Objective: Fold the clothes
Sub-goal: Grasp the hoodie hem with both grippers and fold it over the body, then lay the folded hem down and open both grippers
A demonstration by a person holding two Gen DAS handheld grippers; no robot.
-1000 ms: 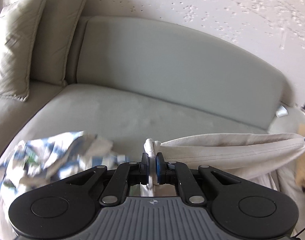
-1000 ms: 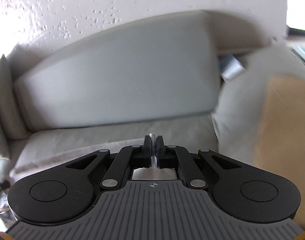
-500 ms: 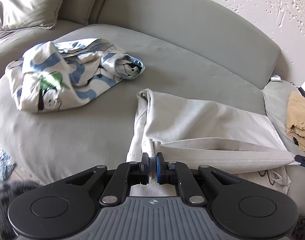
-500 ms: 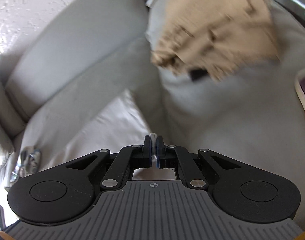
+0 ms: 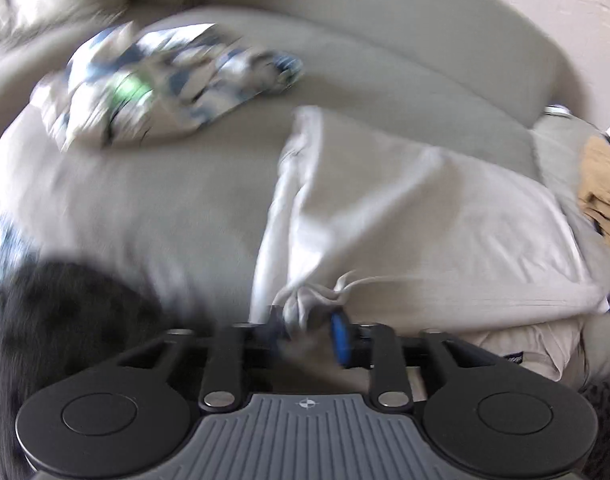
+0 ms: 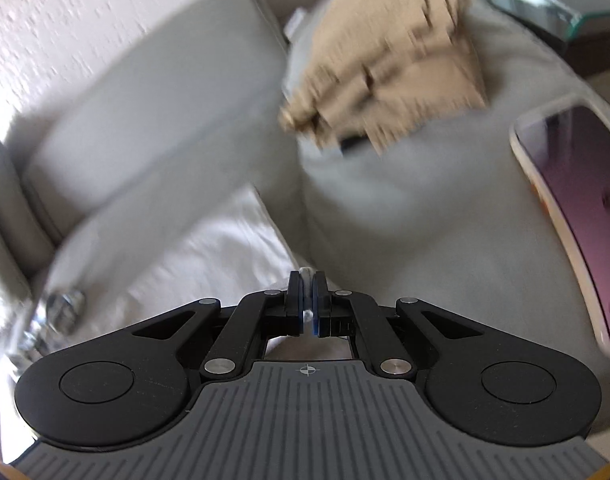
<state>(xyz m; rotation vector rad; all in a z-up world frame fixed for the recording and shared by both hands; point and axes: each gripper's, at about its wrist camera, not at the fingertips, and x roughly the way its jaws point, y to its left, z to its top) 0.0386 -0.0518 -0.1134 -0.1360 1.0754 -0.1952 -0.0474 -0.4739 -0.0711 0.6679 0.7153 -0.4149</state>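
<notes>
The grey sofa fills most of both views, seat cushion running across the middle of the frame and backrest curving along the top. Spread over the seat is the pale cloth, the thing being folded; in the left wrist view it covers the centre and right of the frame and reaches down to the bottom centre, right at the fingers.

The left gripper has its jaws parted, and a bunched corner of the cloth sits in the gap between them, touching at least the left finger. Can't tell if it's pinched at all, everything's motion-blurred.

The right gripper is clamped tight on a thin edge of the same cloth, which fans out to the lower left of that frame from the fingertips.

Other stuff: a crumpled blue and white patterned garment in the upper left of the left view, well apart from the cloth. A tan folded garment at the top of the right view. A phone lies on the right edge, screen dark.
</notes>
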